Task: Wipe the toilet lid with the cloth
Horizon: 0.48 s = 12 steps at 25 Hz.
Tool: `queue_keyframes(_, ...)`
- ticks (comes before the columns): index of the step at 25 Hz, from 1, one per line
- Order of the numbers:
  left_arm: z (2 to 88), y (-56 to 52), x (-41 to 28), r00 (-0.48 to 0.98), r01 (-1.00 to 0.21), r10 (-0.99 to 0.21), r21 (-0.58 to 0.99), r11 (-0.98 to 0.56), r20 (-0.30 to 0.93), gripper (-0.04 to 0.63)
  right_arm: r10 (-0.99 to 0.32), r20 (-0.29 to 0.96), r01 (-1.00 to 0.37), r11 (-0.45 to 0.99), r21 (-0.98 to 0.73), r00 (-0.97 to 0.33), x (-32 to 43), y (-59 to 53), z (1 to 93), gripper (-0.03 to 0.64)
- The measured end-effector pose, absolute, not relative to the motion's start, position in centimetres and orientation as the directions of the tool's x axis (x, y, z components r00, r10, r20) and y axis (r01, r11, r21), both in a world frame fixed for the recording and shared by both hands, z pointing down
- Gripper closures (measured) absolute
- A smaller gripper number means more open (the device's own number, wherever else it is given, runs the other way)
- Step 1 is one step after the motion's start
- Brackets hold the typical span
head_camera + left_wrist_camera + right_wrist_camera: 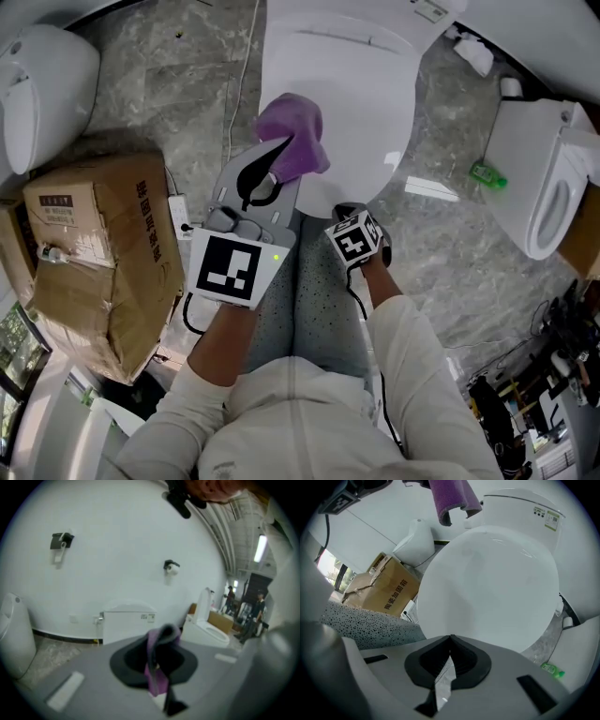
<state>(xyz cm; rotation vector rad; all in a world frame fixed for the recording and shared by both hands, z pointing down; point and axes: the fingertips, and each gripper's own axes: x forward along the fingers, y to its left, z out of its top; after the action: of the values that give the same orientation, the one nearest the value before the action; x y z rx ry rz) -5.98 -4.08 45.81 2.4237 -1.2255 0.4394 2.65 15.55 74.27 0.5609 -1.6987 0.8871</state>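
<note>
I judge this a sanitary-ware store room or test hall, not a home bathroom. Grounds: a closed toilet (342, 103) before me, with a second toilet (548, 192) and a third toilet (42, 89) close by on the same marbled floor (178, 103); a printed cardboard box (103, 253); a ribbed industrial ceiling (229, 527) with a tube light (260, 548).

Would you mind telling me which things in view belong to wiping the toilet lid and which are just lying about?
For the job:
purple cloth, gripped in the left tool
closed toilet lid
right tool, shut and empty

Just lying about:
cardboard box
green bottle
second toilet at the right
</note>
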Motion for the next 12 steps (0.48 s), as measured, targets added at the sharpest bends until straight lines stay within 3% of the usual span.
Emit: queue_keyframes(12, 46.2, -6.4, -4.6, 0.575, -0.809, -0.668, 0.207, -0.550, 0.473, 0.578, -0.162, 0.919, -0.829, 0.508, -0.234, -0.359, 3.5, 7.8, 67.9, 0.601)
